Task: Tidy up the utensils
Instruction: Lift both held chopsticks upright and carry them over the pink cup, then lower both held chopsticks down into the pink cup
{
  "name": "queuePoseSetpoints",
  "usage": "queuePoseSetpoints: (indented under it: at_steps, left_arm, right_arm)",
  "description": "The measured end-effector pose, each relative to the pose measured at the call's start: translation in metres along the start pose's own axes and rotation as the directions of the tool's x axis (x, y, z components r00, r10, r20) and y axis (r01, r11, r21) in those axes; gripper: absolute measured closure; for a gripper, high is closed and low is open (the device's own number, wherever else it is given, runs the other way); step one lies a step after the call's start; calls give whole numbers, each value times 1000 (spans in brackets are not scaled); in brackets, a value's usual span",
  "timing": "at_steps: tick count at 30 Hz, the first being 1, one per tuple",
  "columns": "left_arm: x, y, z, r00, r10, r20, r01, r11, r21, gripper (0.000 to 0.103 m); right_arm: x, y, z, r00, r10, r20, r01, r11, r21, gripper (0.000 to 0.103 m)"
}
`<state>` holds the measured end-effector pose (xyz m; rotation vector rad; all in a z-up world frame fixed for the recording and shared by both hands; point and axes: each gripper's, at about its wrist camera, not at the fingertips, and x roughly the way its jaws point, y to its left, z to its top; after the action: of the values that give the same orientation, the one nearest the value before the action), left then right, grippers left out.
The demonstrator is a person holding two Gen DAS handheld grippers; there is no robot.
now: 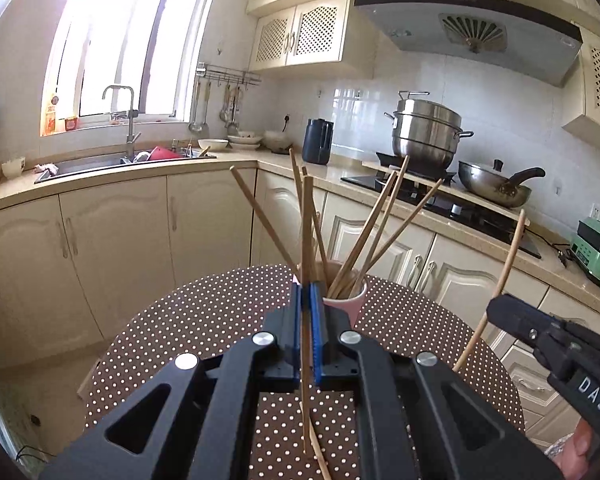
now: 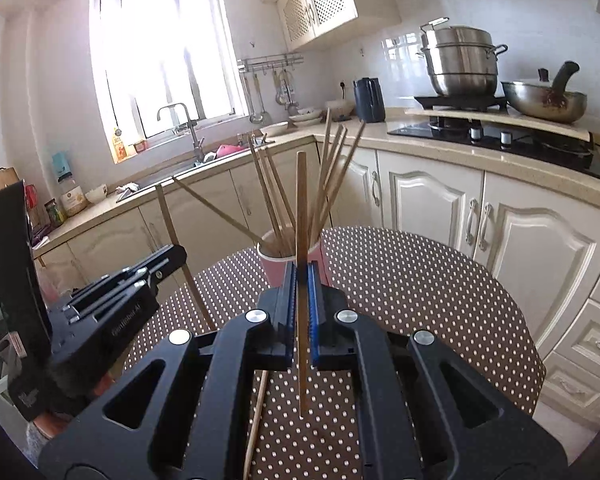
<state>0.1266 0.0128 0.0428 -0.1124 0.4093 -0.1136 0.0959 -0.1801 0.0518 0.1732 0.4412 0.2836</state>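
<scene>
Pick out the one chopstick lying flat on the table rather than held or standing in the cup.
It is the loose chopstick on the polka-dot table, below the right gripper; the rest stand in the pink cup or sit clamped in jaws.

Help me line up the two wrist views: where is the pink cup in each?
Left wrist: pink cup at centre, just beyond the left gripper.
Right wrist: left of centre, behind the right gripper.
Shared landmark: steel steamer pot on the stove.
</scene>
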Motion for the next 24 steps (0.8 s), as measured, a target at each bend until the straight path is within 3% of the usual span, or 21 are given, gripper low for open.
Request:
queuePoseSetpoints:
  at_steps: [7, 12, 24]
  left_arm:
    - [2, -6, 17, 999, -5, 32, 4, 1000, 11, 98]
    - [-2, -10, 39, 995, 4, 102, -8, 999, 37, 98]
    - [-4, -14, 95, 964, 11, 265, -20, 999, 32, 98]
  right_arm:
    - [6, 7, 27, 999, 0, 45, 1, 1000, -20, 97]
    - [9, 6, 51, 996, -4, 91, 6, 1000, -30, 97]
    - [17, 2, 110, 976, -1, 216, 7, 1000, -26, 97]
